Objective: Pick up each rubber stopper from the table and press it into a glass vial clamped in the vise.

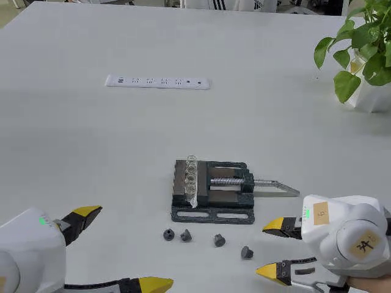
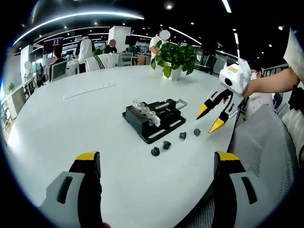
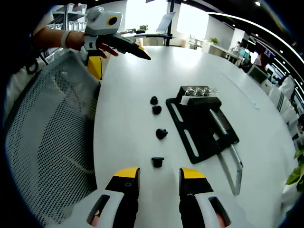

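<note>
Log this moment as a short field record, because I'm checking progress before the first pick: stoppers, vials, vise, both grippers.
stoppers: four rubber stoppers loose on the table, in a rough row in front of the vise
vials: glass vials clamped in a row in the vise, no stopper visible in them
left gripper: open, holding nothing, left of the row
right gripper: open, holding nothing, beside the rightmost stopper
background: power strip and potted plant farther back

Head view above vise (image 1: 223,196), gripper views low from opposite sides, sharing it
</note>
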A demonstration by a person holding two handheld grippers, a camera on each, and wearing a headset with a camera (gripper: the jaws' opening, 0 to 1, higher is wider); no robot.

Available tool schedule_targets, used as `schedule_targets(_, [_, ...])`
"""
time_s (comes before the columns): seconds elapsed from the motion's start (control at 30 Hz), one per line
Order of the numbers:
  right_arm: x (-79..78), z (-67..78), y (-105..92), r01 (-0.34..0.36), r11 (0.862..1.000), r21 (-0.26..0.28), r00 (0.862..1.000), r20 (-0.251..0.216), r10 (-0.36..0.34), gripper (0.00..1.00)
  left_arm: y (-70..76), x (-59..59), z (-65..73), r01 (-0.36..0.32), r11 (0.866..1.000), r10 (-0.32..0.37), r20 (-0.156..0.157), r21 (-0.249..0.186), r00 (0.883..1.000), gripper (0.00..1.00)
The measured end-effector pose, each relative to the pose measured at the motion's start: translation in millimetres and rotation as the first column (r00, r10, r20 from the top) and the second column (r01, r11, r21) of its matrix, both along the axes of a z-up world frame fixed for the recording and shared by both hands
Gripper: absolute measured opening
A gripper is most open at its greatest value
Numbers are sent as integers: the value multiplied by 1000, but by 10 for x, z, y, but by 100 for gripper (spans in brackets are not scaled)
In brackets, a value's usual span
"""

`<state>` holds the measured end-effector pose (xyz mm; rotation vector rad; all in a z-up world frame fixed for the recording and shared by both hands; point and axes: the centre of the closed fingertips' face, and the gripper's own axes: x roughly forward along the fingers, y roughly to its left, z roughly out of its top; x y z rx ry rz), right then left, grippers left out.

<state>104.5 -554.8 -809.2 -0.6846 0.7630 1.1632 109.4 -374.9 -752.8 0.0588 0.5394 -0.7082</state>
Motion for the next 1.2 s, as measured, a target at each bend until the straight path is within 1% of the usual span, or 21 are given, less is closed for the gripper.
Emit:
schedule_targets(0.1, [-13,-43,31,-10,1000,0,1000,-6,10,24,-9,-7,2,-1,1000,1,-2,-2,1000,99])
schedule_targets(0.17, [6,-88,34,-6,1000,0,1000,-8,6,22,-9,-9,-1,0,1000,0,-4,-2,1000,99])
schedule_targets(0.3, [32,-119,53,1,1000,3,1000,-13,-1,18,-10,-18,-12,-1,1000,1,-7,-2,1000,99])
schedule_targets(0.47, [34,-155,74,-7,1000,1,1000,-20,7,11,-3,-32,-27,-2,1000,2,-10,-3,1000,99])
schedule_targets(0.53, [31,-167,88,-9,1000,0,1000,-23,9,10,-3,-39,-33,-3,1000,3,-13,-5,1000,99])
schedule_targets(0.67, [24,-178,108,-21,1000,-7,1000,-20,21,7,16,-46,-48,-7,1000,7,-15,-8,1000,99])
schedule_targets(0.77, [34,-194,108,-28,999,-17,1000,-9,28,4,18,-48,-53,-12,1000,11,-16,-11,1000,99])
schedule_targets(0.97, [30,-175,105,-23,1000,-11,1000,-10,23,4,17,-51,-46,-20,1000,20,-18,-24,1000,99])
schedule_targets(1.07, [40,-166,106,-6,1000,0,1000,-12,6,3,7,-49,-28,-26,999,26,-17,-37,1000,99])
schedule_targets(1.13, [61,-142,94,9,1000,12,1000,-14,-9,3,3,-54,-10,-22,999,22,-13,-43,1000,96])
schedule_targets(1.2, [76,-97,91,24,999,31,1000,-18,-23,3,4,-54,-11,-23,999,22,-13,-48,1000,97])
